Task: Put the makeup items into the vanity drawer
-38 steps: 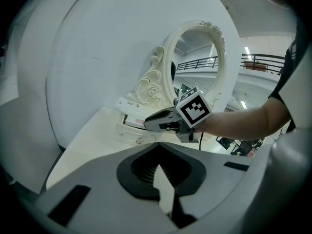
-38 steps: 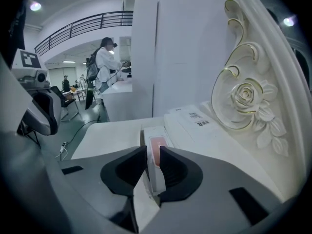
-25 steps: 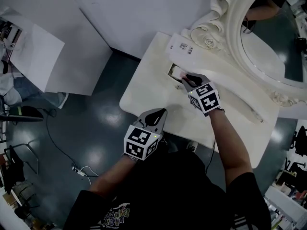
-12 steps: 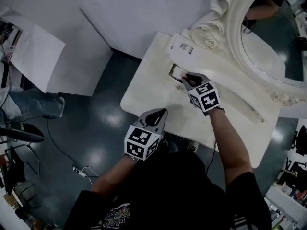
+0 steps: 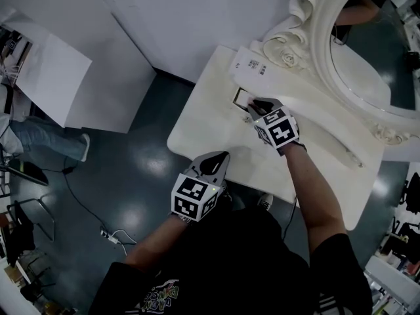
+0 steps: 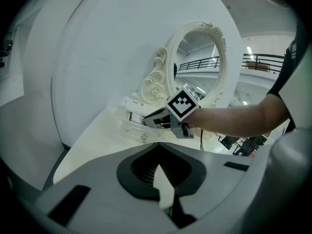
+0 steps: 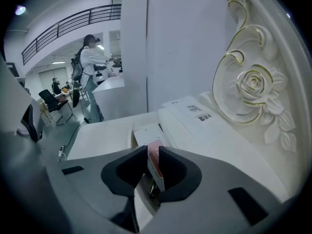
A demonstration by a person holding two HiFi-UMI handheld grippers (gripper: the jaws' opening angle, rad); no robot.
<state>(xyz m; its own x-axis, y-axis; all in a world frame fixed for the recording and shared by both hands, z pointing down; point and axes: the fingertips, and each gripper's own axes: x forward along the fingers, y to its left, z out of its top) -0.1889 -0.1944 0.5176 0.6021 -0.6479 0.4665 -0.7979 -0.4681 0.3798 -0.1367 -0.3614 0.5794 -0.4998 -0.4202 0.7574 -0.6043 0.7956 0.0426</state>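
Note:
A white vanity table (image 5: 210, 126) has a small drawer (image 5: 240, 98) standing open near its back. My right gripper (image 5: 256, 105) hovers at the drawer's near edge, shut on a small pink-and-white makeup box (image 7: 156, 161). In the right gripper view, the drawer (image 7: 146, 130) lies just beyond the jaws. My left gripper (image 5: 220, 157) hangs at the table's front edge. It is shut with nothing in it, and its fingertips (image 6: 157, 167) meet. The left gripper view shows the right gripper (image 6: 152, 121) over the drawer (image 6: 136, 129).
An oval mirror (image 5: 367, 58) in an ornate rose-carved frame (image 7: 253, 89) stands along the table's back. A flat white printed box (image 5: 252, 64) lies beside the drawer. White panels (image 5: 59, 77) and a floor cable (image 5: 108, 233) are at the left. A person (image 7: 90, 62) stands far off.
My right gripper has edged slightly toward the drawer with the makeup box in it. My left gripper has stayed put.

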